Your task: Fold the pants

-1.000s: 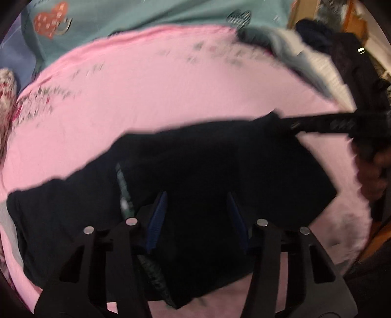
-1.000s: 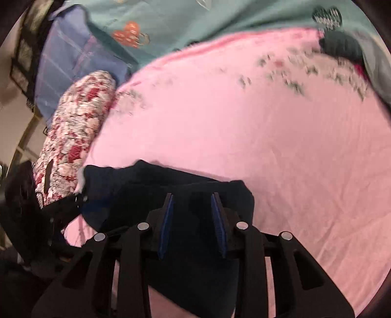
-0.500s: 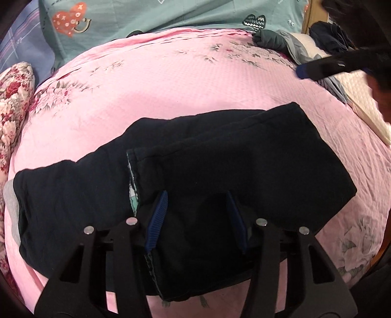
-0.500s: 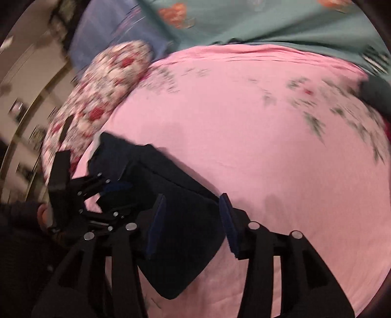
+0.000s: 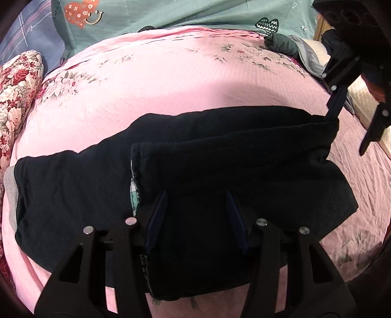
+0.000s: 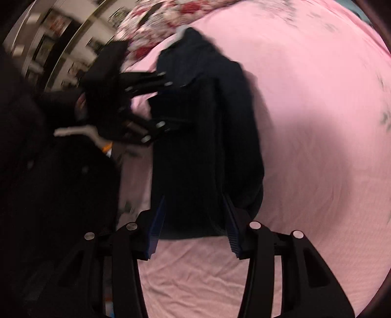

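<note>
Dark navy pants [image 5: 220, 159] lie folded over on the pink bedsheet [image 5: 171, 85], with a folded edge showing a light lining near the middle. My left gripper [image 5: 195, 215] hovers over their near edge, jaws apart, dark cloth below them and no pad pressing. My right gripper [image 5: 347, 134] stands at the pants' far right corner, one blue pad touching the cloth there. In the blurred right wrist view the pants [image 6: 202, 122] run away from the open right gripper [image 6: 193, 220], and the left gripper [image 6: 180, 102] sits over their left side.
A floral pillow [image 5: 14, 93] lies at the left edge of the bed. A teal blanket [image 5: 171, 12] spreads across the back, and a heap of grey and dark clothes [image 5: 288, 46] sits at the back right. The person's dark clothing [image 6: 48, 171] fills the left.
My right gripper let go of the pants' corner, opened, rose and rolled, so its view now looks along the pants. The upper layer has settled flat. My left gripper barely moved.
</note>
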A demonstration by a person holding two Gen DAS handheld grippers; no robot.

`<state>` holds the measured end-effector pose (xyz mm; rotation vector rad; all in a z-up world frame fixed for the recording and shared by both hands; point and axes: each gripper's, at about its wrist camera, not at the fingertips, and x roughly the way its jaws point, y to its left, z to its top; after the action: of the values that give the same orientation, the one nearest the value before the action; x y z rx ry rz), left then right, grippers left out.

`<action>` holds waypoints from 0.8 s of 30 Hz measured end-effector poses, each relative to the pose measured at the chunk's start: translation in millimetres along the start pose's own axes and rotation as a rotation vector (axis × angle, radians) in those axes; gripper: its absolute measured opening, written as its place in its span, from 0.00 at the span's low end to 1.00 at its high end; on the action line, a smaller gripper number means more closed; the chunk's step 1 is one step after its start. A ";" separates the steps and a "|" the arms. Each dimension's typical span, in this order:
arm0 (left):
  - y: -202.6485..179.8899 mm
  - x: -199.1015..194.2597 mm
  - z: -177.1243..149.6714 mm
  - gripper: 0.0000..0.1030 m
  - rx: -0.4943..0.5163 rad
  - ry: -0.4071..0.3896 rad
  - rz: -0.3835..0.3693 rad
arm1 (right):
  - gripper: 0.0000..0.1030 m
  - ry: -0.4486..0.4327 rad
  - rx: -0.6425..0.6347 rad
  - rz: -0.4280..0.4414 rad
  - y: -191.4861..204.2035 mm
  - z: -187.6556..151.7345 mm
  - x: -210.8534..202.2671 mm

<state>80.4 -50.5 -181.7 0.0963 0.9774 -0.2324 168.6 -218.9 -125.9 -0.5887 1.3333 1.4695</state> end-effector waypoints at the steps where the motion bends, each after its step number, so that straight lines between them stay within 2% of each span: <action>1: 0.0 0.2 0.3 0.50 -0.002 0.002 0.001 | 0.46 0.014 -0.025 -0.006 2.2 1.1 -1.2; 4: 0.8 0.8 0.6 0.50 -0.015 0.006 0.003 | 0.46 0.044 -0.055 -0.011 -4.7 3.9 -5.0; 7: -0.3 0.8 0.0 0.50 -0.019 0.005 0.010 | 0.46 0.056 -0.032 -0.007 -25.2 12.6 -2.2; 12: -0.8 1.1 1.1 0.50 -0.031 0.005 0.022 | 0.47 0.131 -0.058 0.121 -51.7 41.6 24.9; 14: -0.7 1.2 0.8 0.50 -0.033 0.003 0.025 | 0.47 0.177 -0.067 0.224 -58.2 52.8 36.3; 16: -0.1 1.4 0.5 0.50 -0.033 0.003 0.024 | 0.48 0.284 -0.070 0.373 -62.4 61.4 59.8; 19: 0.2 1.6 0.7 0.50 -0.030 0.002 0.023 | 0.57 0.388 -0.031 0.477 -72.2 61.8 79.1; 22: -0.1 1.3 0.1 0.51 -0.035 -0.005 0.025 | 0.57 0.477 0.028 0.507 -87.9 55.9 79.8; 24: -1.1 1.3 -0.7 0.51 -0.040 -0.011 0.031 | 0.57 0.509 0.029 0.464 -94.5 50.0 72.0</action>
<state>80.4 -51.6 -183.1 0.0732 0.9680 -0.1846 240.6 -159.9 -215.1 -0.6940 1.9861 1.7311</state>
